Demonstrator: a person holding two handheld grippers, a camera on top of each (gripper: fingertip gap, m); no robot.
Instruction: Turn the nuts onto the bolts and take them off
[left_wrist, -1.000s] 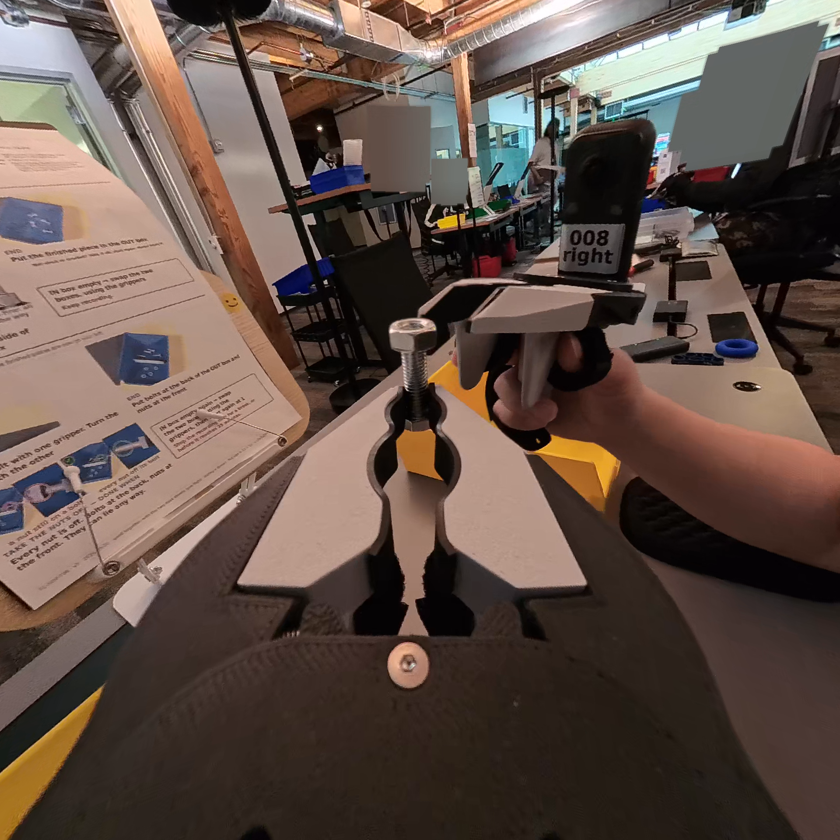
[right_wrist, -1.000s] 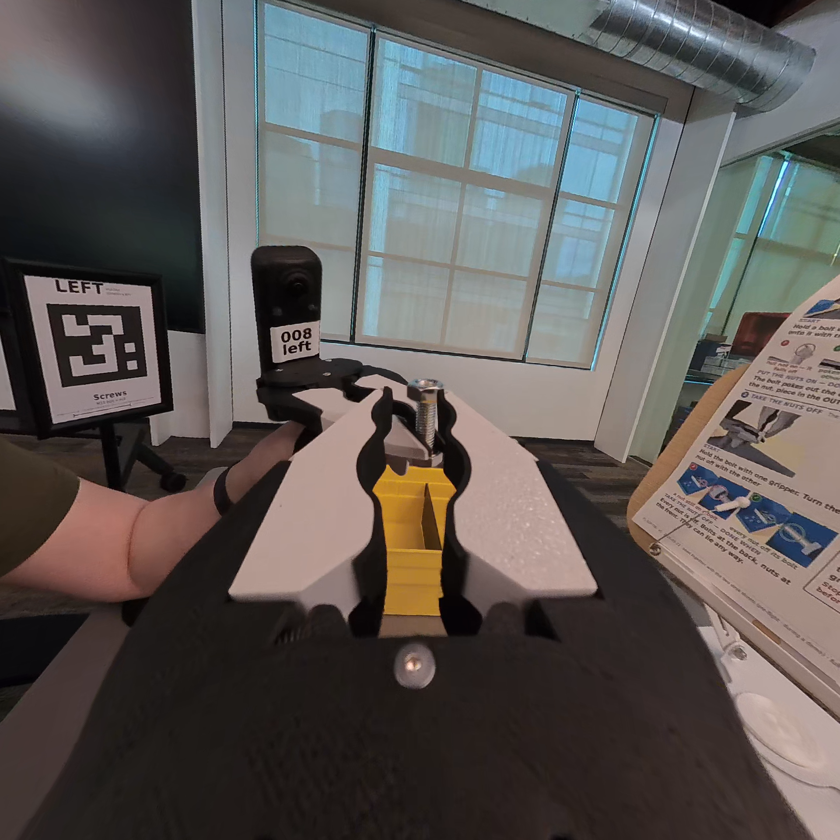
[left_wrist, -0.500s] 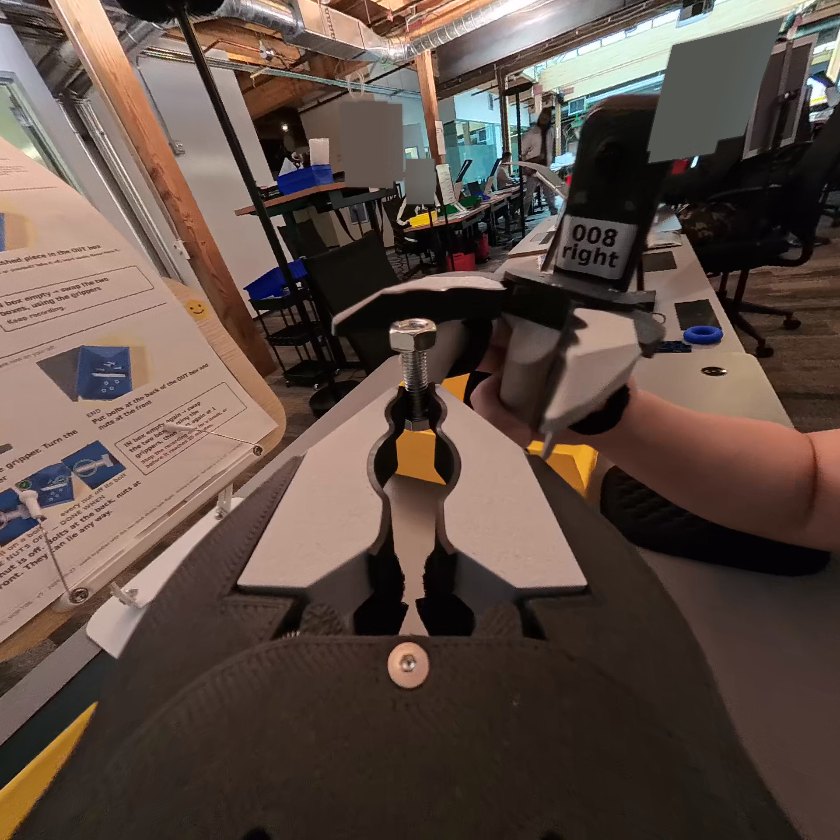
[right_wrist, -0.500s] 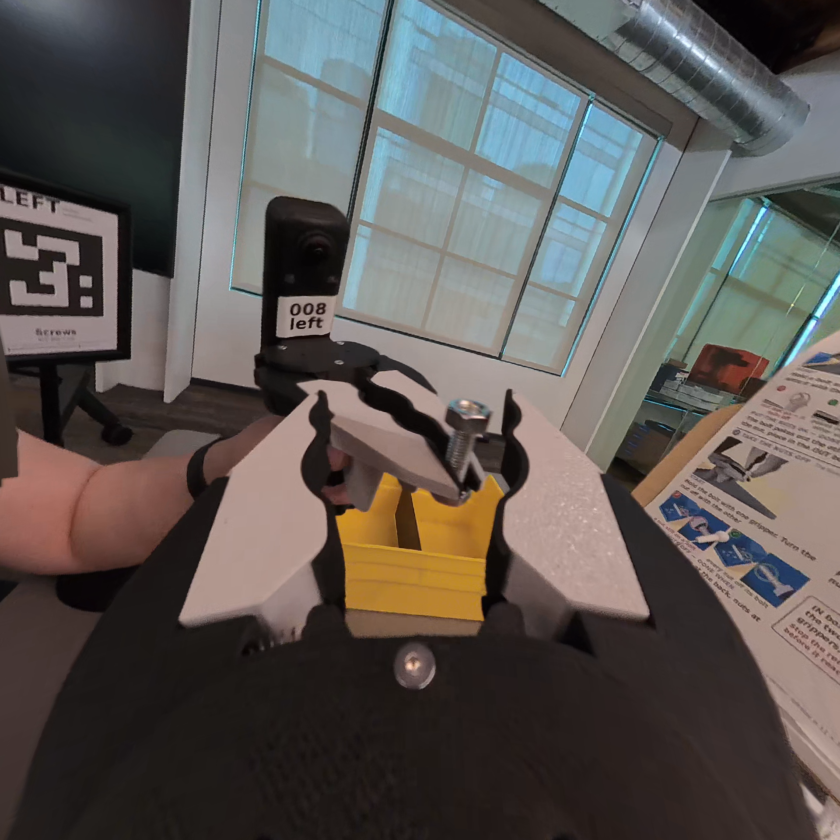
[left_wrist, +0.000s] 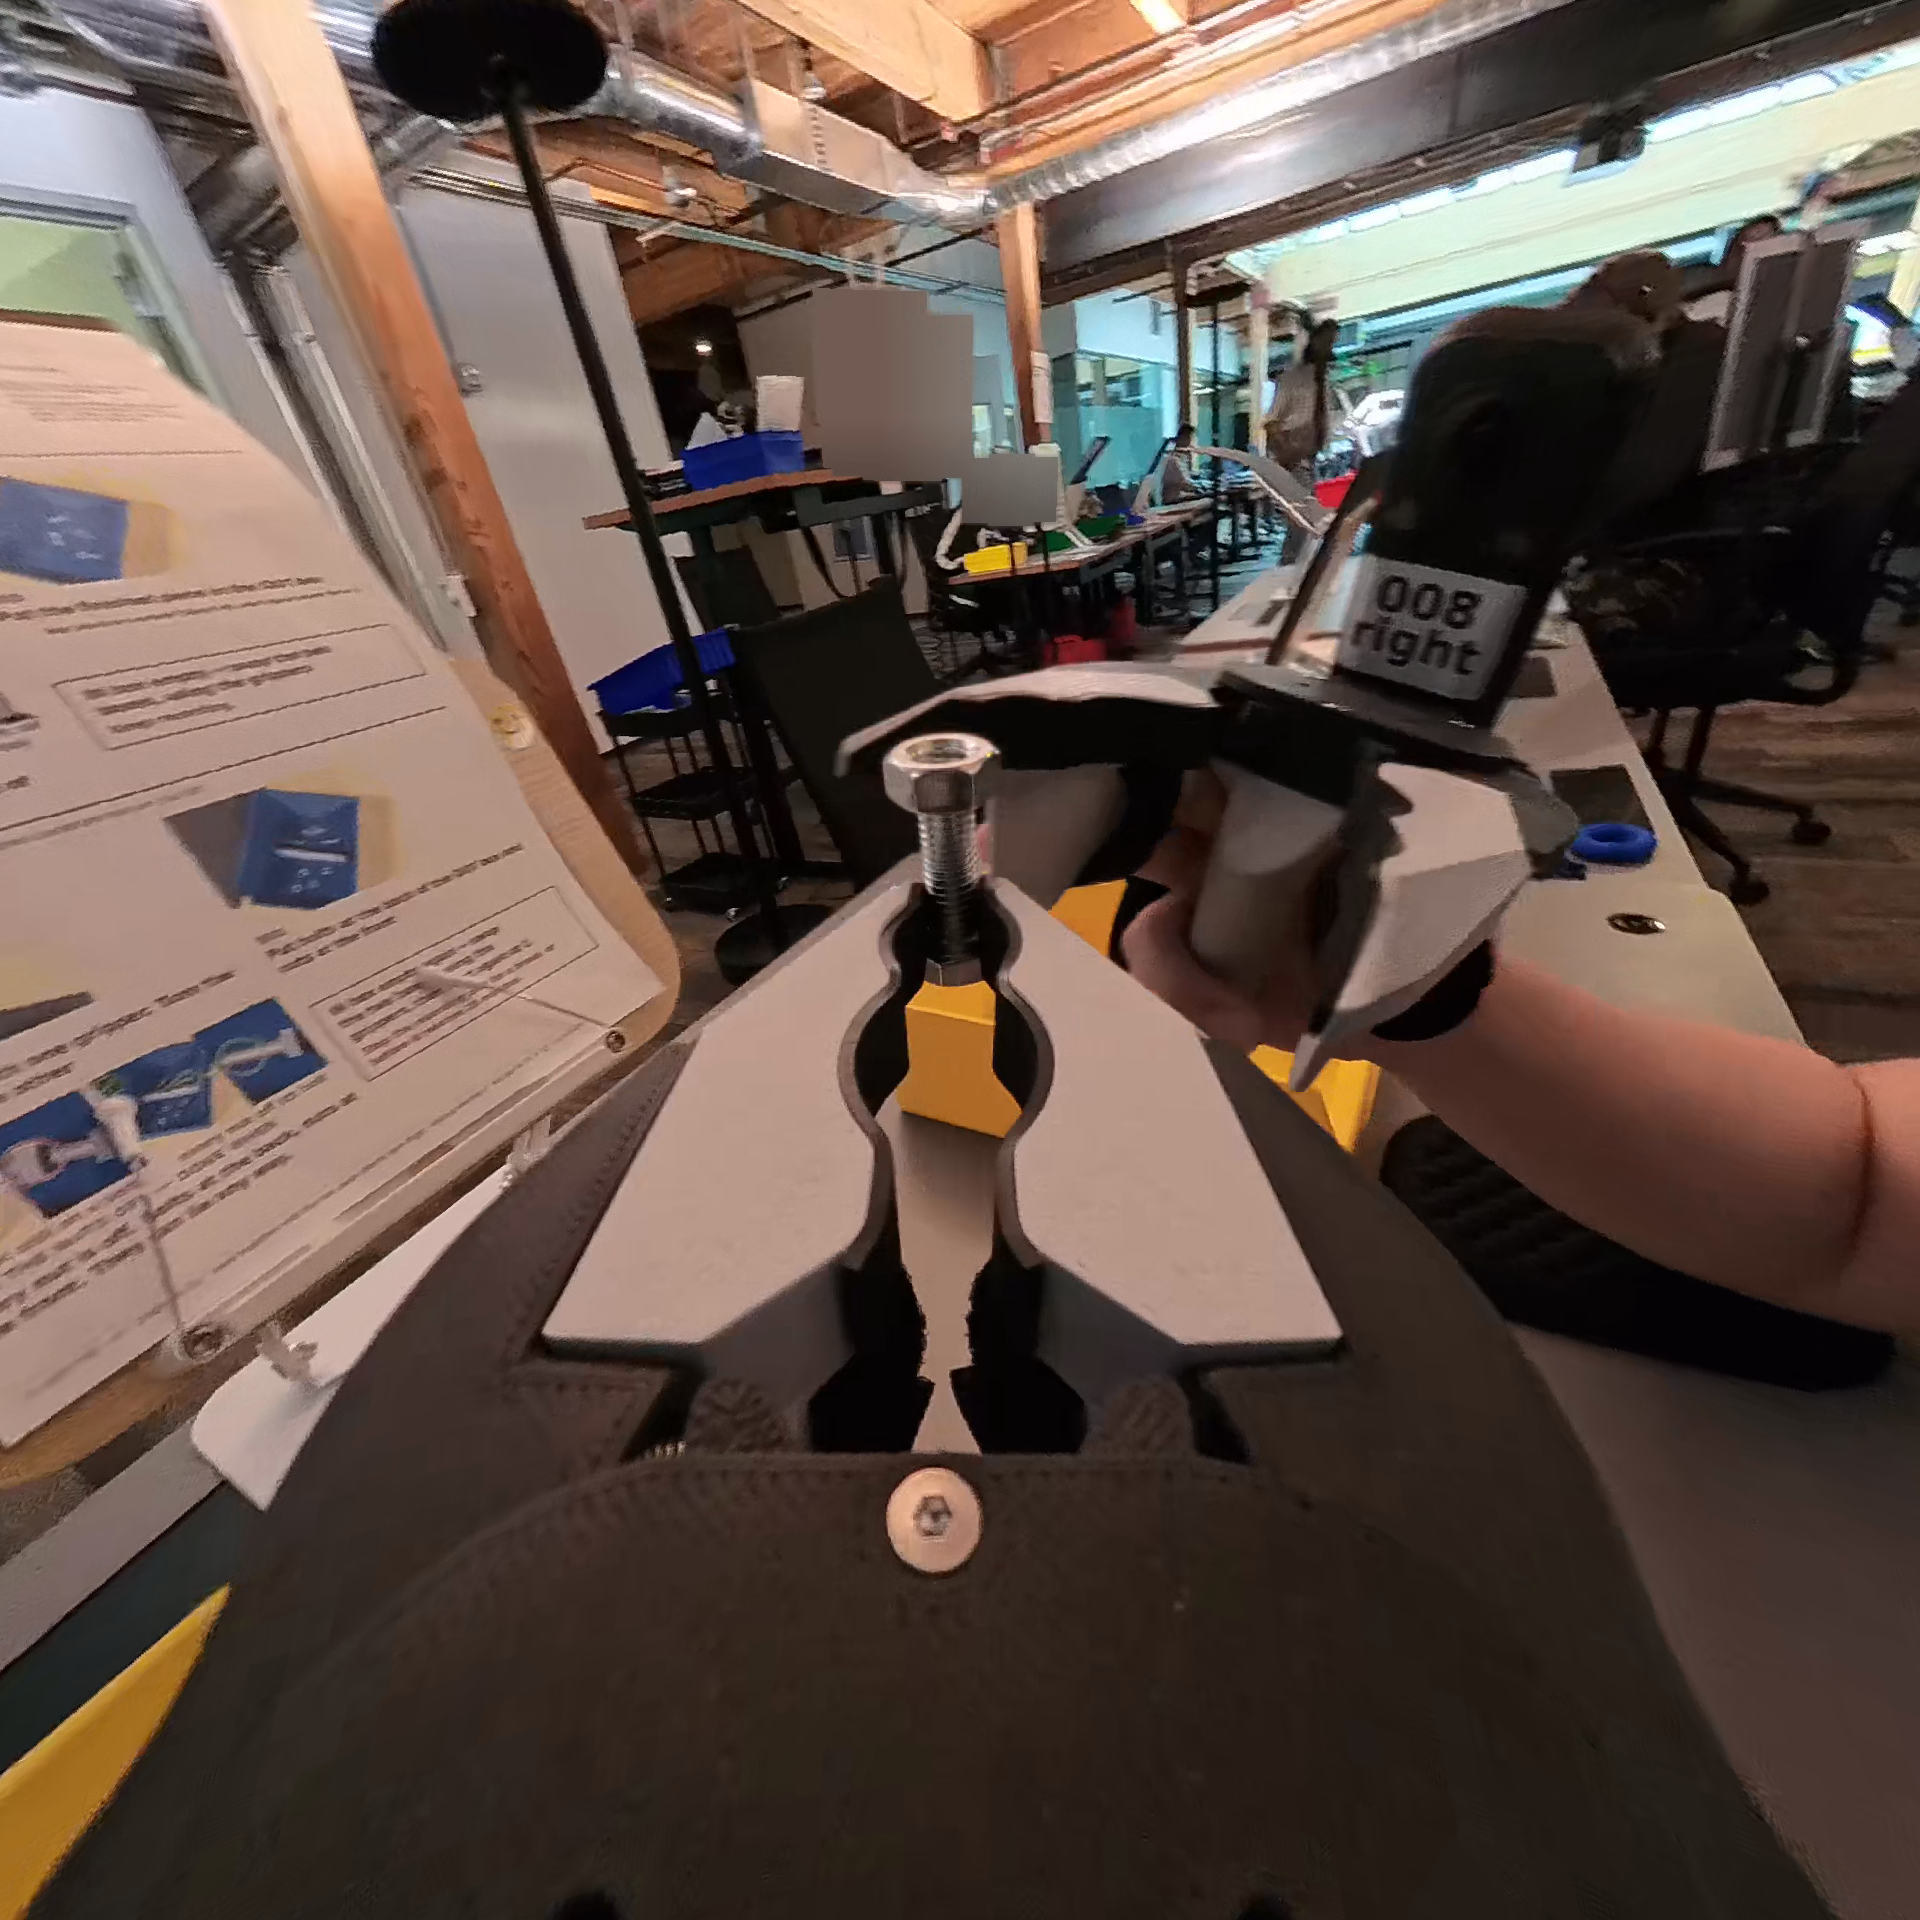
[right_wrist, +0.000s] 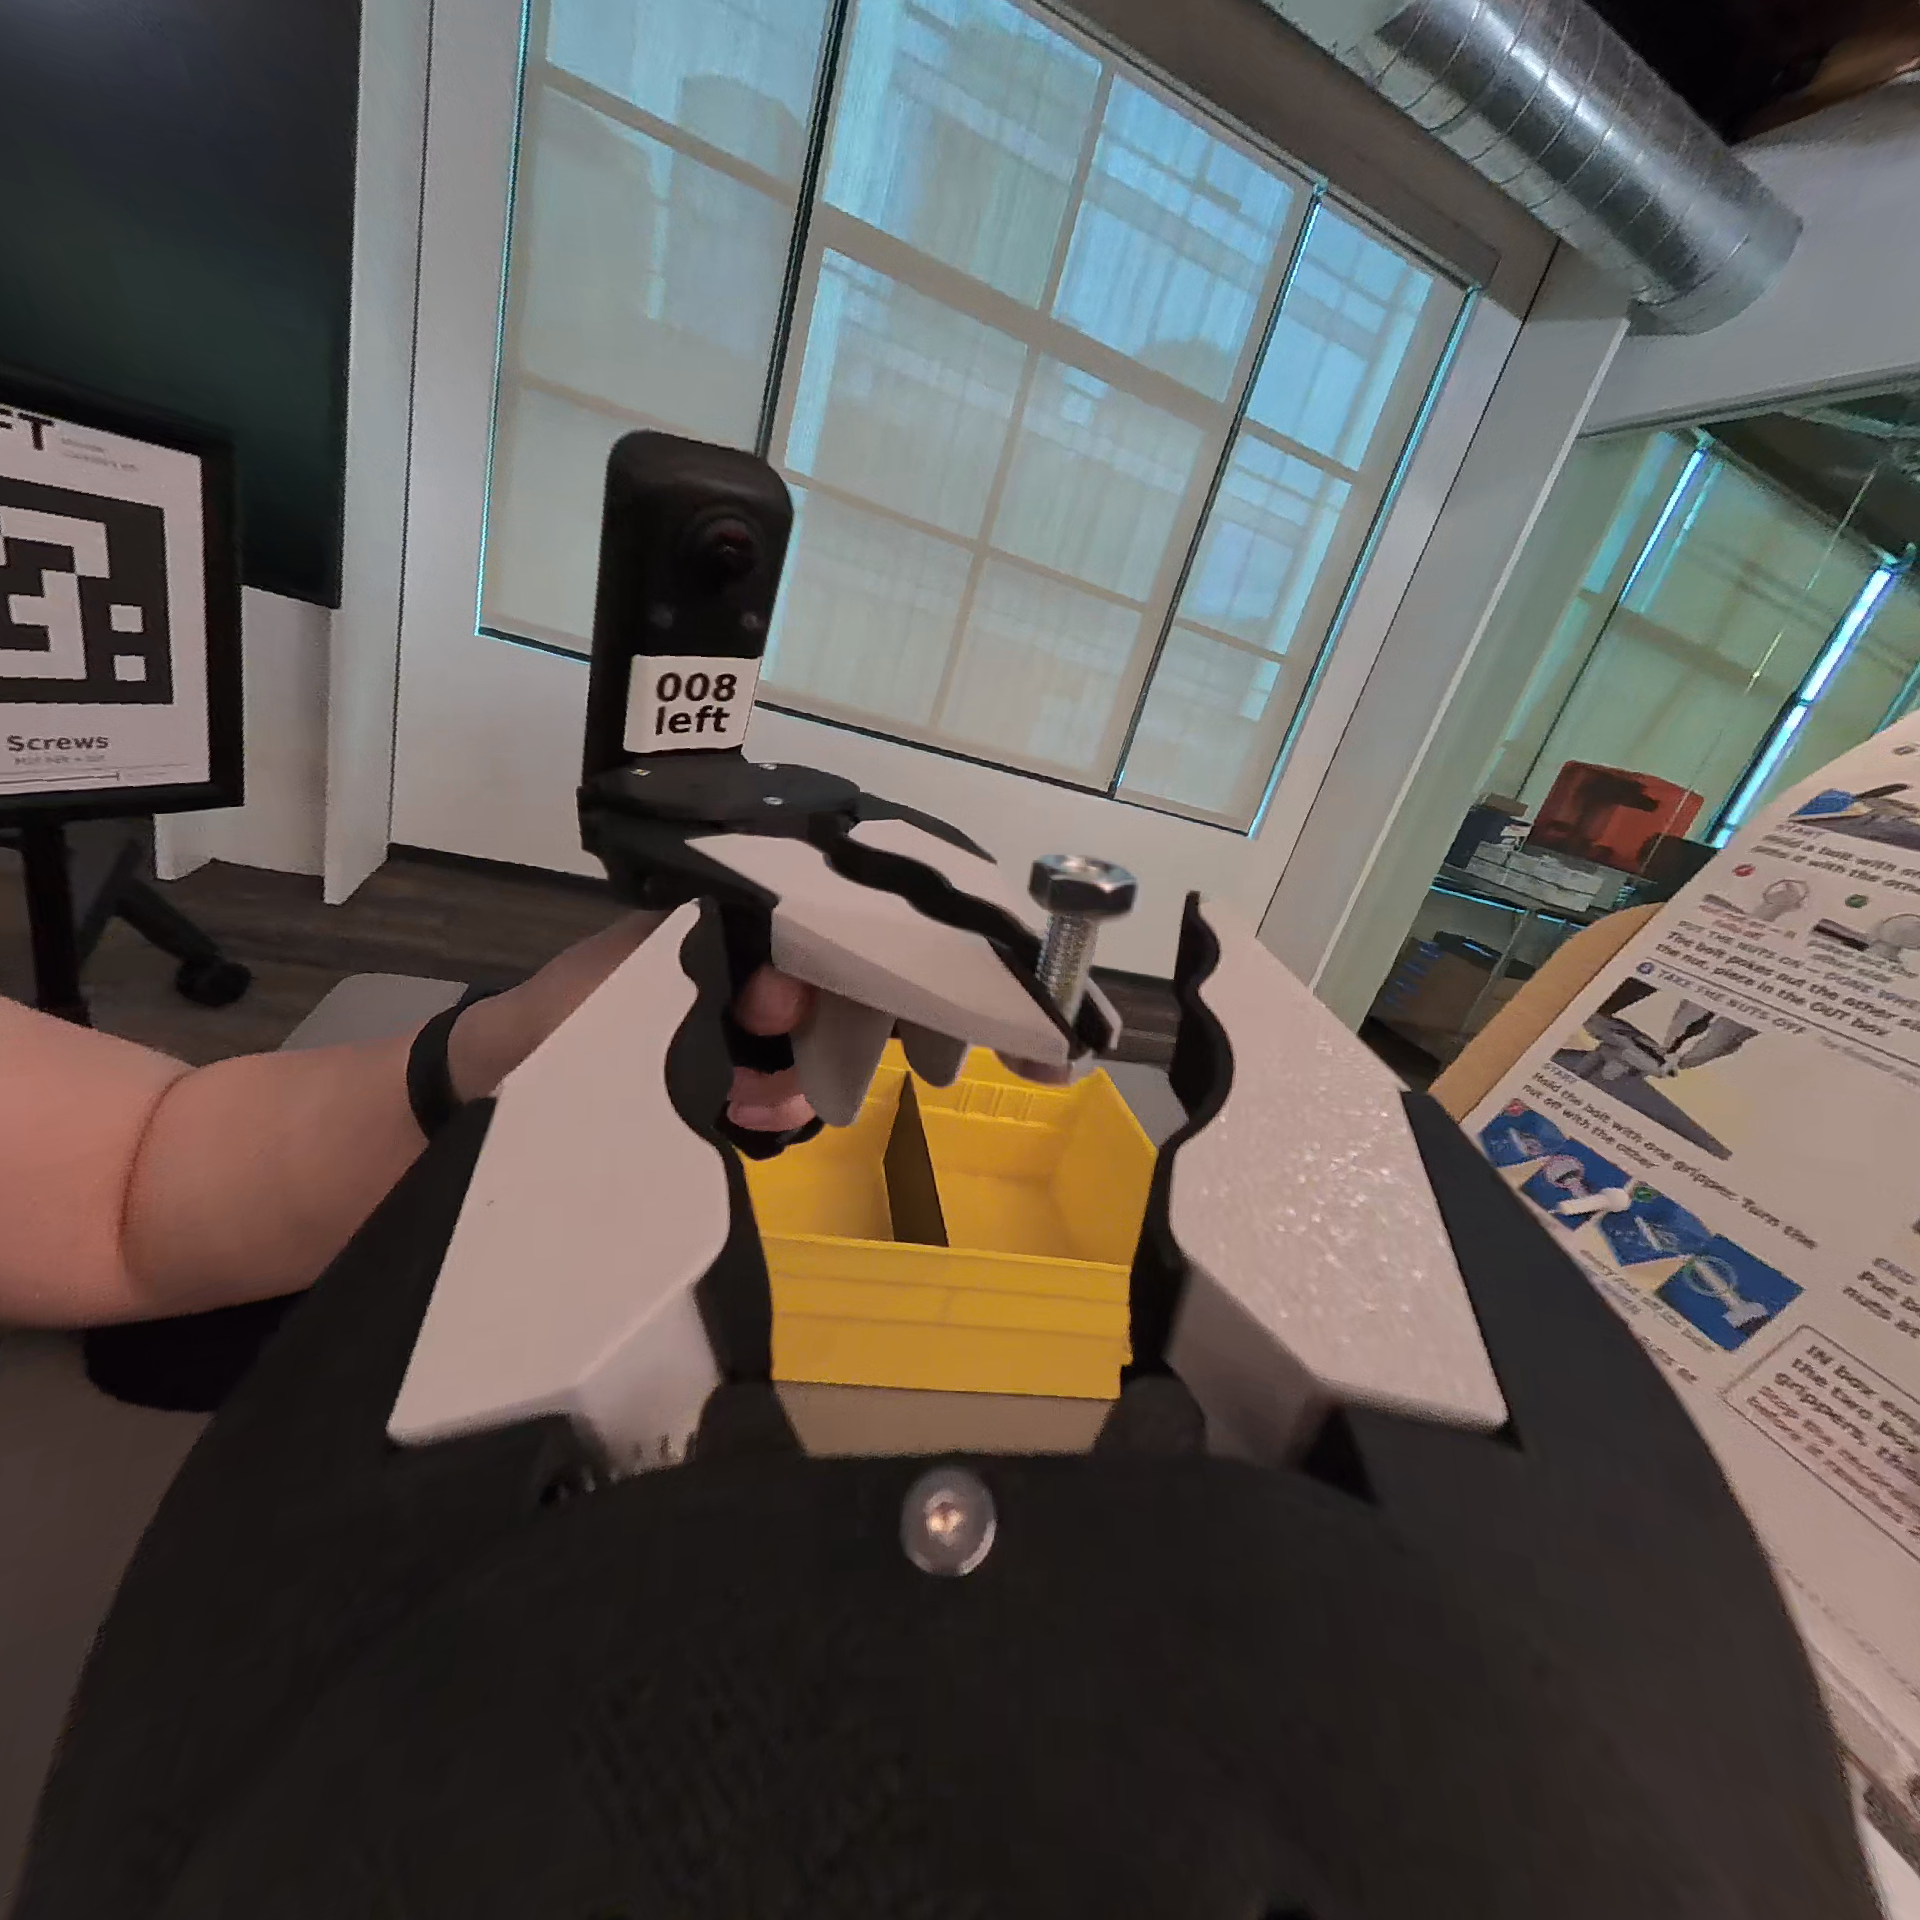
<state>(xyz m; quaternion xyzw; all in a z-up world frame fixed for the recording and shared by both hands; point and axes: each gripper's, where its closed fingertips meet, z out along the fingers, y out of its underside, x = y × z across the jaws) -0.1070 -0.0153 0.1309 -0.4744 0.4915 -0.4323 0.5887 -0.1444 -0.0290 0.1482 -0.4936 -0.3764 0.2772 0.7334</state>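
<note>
Printed labels on both camera housings (right_wrist: 686, 613), instruction poster (left_wrist: 208, 852), marker sign (right_wrist: 94, 613).

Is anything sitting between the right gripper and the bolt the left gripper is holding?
Nothing visible. The right gripper is open, and the bolt stands upright in the shut left gripper, in the open gap between the right gripper's fingers. The yellow bin sits below.

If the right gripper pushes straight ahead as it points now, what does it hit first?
Most likely the left gripper, which crosses between its open jaws holding the bolt upright. The yellow bin sits lower, seemingly under that line; depth is uncertain.
</note>
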